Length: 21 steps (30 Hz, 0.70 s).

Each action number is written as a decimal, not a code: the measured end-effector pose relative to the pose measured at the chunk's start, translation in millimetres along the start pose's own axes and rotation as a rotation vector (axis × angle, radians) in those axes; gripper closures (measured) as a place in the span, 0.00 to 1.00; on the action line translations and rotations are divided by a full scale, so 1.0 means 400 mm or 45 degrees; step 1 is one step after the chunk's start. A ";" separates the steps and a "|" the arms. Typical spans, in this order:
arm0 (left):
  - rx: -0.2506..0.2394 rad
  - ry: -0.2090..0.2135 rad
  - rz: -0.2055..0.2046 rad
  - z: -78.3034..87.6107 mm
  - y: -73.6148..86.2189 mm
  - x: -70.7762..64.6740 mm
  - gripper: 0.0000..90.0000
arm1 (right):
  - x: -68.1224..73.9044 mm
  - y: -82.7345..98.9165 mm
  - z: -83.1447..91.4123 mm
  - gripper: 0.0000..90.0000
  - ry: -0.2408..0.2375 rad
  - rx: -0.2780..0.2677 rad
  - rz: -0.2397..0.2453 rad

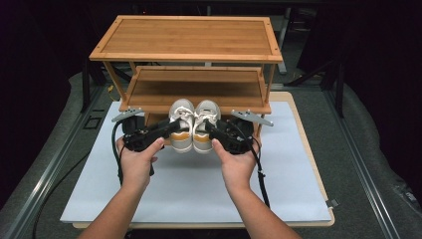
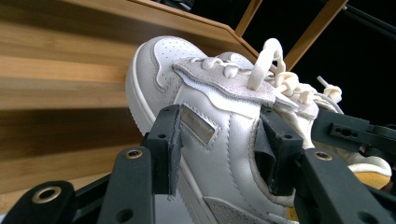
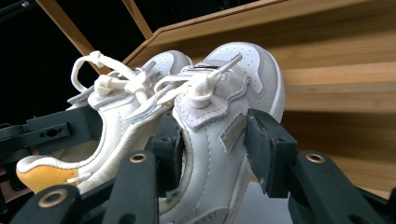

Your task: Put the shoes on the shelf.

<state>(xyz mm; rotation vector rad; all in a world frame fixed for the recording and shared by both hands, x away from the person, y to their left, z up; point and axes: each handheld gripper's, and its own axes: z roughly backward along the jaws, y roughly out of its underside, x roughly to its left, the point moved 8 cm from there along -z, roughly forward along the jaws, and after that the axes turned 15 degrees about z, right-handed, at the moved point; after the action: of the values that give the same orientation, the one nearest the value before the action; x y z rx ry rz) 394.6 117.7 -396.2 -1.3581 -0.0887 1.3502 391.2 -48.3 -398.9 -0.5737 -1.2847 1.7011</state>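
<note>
Sneakers sit side by side, toes pointing far toward the wooden rack (image 1: 194, 89), each clamped across its width: left sneaker (image 1: 181, 124) in the left gripper (image 1: 171, 127), right sneaker (image 1: 205, 124) in the right gripper (image 1: 211, 128), held before the lower shelf (image 1: 194, 92).

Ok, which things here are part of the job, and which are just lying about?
In the job:
left shoe, gripped by left gripper
right shoe, gripped by right gripper
wooden rack

Lying about:
white board

A two-tier bamboo rack (image 1: 186, 42) stands at the far end of a white-covered worktop (image 1: 199, 199) (grey floor (image 1: 368, 149) around, darkness beyond the rack).
</note>
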 end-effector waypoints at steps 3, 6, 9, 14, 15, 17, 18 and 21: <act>0.000 -0.005 0.000 -0.005 -0.009 -0.001 0.61 | -0.004 -0.009 -0.006 0.64 -0.004 0.002 -0.006; 0.000 -0.001 -0.007 -0.013 -0.021 -0.003 0.61 | -0.012 -0.023 -0.012 0.64 0.000 -0.001 0.002; 0.005 -0.005 -0.015 -0.021 -0.034 -0.003 0.61 | -0.017 -0.031 -0.019 0.64 0.004 0.000 0.002; 0.009 -0.010 -0.024 -0.033 -0.048 -0.001 0.61 | -0.024 -0.041 -0.033 0.64 0.009 0.004 0.006; 0.008 -0.006 -0.020 -0.036 -0.051 0.000 0.61 | -0.024 -0.041 -0.033 0.64 0.009 0.004 0.006; 0.010 -0.007 -0.018 -0.043 -0.057 0.003 0.61 | -0.030 -0.045 -0.039 0.64 0.013 0.008 0.001; 0.006 -0.001 -0.014 -0.050 -0.063 0.004 0.61 | -0.035 -0.050 -0.047 0.64 0.015 -0.002 -0.007; 0.014 0.001 -0.010 -0.060 -0.070 0.009 0.61 | -0.044 -0.055 -0.056 0.64 0.019 0.000 -0.012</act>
<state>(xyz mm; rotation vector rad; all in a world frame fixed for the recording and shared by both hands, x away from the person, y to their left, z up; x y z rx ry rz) 430.2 114.5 -386.5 -1.3481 -0.0860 1.3420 425.8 -50.7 -389.2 -0.5787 -1.2752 1.6859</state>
